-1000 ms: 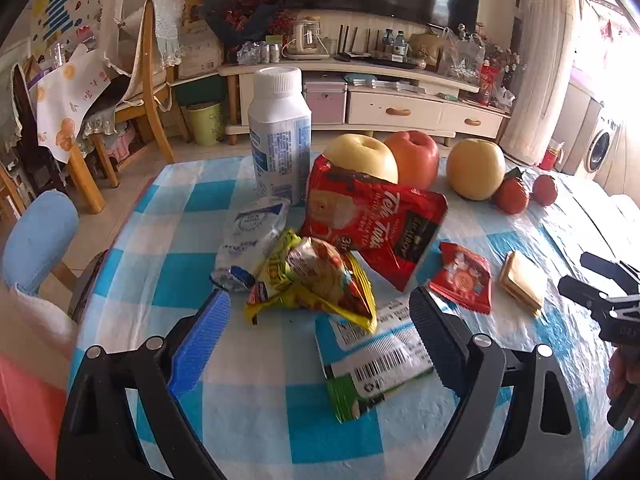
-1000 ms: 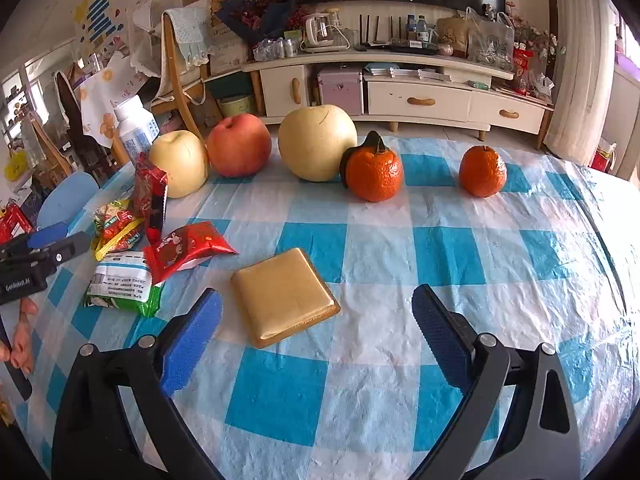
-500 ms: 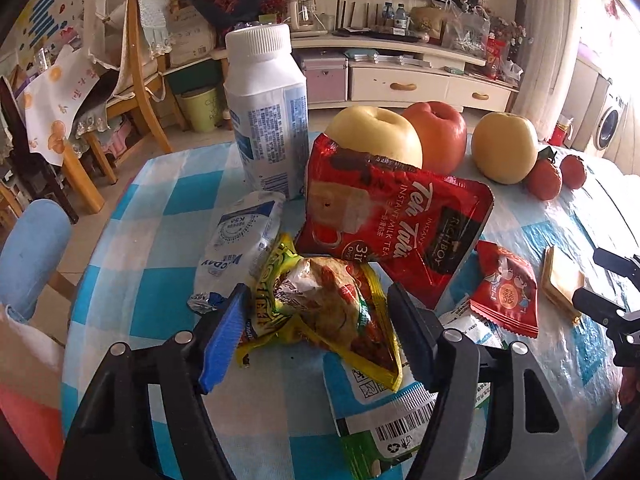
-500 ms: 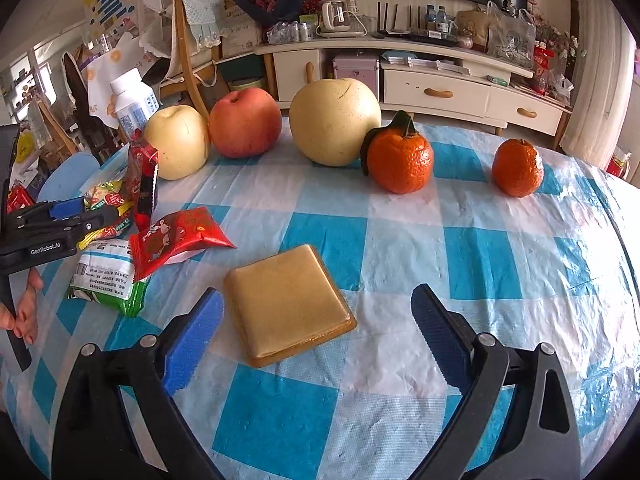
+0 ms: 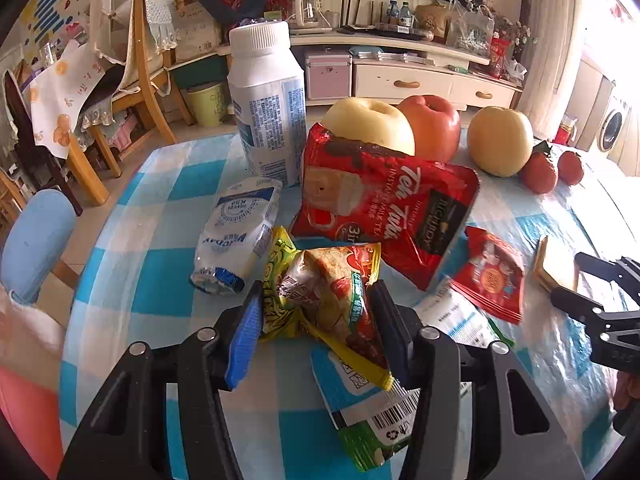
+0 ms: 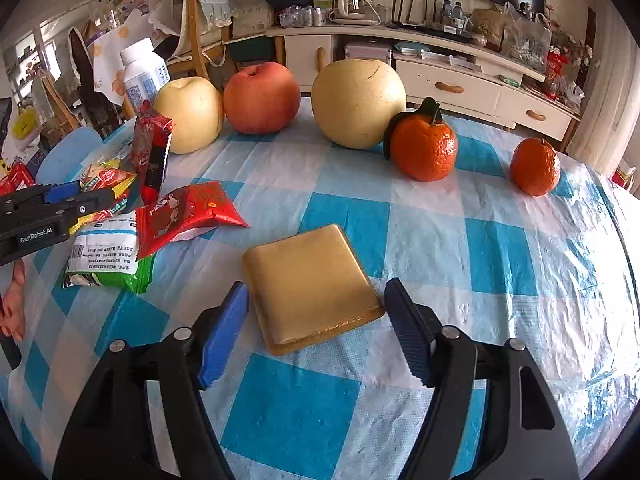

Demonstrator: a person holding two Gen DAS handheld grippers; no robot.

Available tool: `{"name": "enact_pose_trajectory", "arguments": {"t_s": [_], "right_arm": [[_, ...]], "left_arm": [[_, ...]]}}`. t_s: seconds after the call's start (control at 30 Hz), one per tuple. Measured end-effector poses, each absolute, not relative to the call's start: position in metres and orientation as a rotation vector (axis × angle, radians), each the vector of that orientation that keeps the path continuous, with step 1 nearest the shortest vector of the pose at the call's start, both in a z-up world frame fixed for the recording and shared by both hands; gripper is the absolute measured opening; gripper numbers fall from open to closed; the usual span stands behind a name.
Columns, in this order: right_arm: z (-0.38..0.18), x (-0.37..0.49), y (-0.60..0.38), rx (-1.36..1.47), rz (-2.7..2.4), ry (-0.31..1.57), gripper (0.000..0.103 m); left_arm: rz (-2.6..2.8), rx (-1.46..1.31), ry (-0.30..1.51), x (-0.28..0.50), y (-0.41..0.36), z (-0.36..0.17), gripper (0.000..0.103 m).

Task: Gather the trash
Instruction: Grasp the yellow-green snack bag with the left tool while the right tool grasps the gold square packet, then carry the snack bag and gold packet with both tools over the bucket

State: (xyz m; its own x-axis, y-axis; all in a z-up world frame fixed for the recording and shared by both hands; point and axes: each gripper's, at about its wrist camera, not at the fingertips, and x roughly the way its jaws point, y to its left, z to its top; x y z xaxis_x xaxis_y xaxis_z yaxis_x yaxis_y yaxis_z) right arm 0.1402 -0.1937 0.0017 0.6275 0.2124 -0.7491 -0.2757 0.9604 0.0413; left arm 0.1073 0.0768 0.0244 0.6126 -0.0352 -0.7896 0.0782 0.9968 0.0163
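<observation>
blue-padded left tongs [image 5: 316, 316] are closing, pads pressing the crumpled yellow snack wrapper [image 5: 324, 296] on the checked desk [image 5: 160, 276]. right tongs [image 6: 316, 320] are closing around the flat gold packet [image 6: 308, 280], not yet touching it. red sachet [image 6: 188, 212] lies nearby.

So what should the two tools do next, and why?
Probably finish closing, then lift. The left tool is closing with the crumpled yellow wrapper between its pads, which look to be touching it already. The right tool is closing around the flat gold packet, with gaps still showing on both sides. Both pieces still lie on the checked tablecloth.
</observation>
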Motion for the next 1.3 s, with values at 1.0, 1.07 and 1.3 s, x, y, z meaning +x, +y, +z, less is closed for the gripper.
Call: {"name": "enact_pose_trajectory", "arguments": {"t_s": [1.0,1.07,1.3], "right_arm": [[0.018,0.080,-0.160,-0.099,0.415,0.772,0.059],[0.019,0.072,-0.156,-0.103,0.423,0.763,0.059],[0.024,0.046,-0.136,-0.104,0.465,0.752,0.059]], "left_arm": [[-0.017,-0.070,0.826,-0.018,0.122,0.051,0.045],[-0.010,-0.059,0.812,-0.024,0.125,0.053,0.045],[0.017,-0.047,0.783,-0.035,0.137,0.060,0.045]]}}
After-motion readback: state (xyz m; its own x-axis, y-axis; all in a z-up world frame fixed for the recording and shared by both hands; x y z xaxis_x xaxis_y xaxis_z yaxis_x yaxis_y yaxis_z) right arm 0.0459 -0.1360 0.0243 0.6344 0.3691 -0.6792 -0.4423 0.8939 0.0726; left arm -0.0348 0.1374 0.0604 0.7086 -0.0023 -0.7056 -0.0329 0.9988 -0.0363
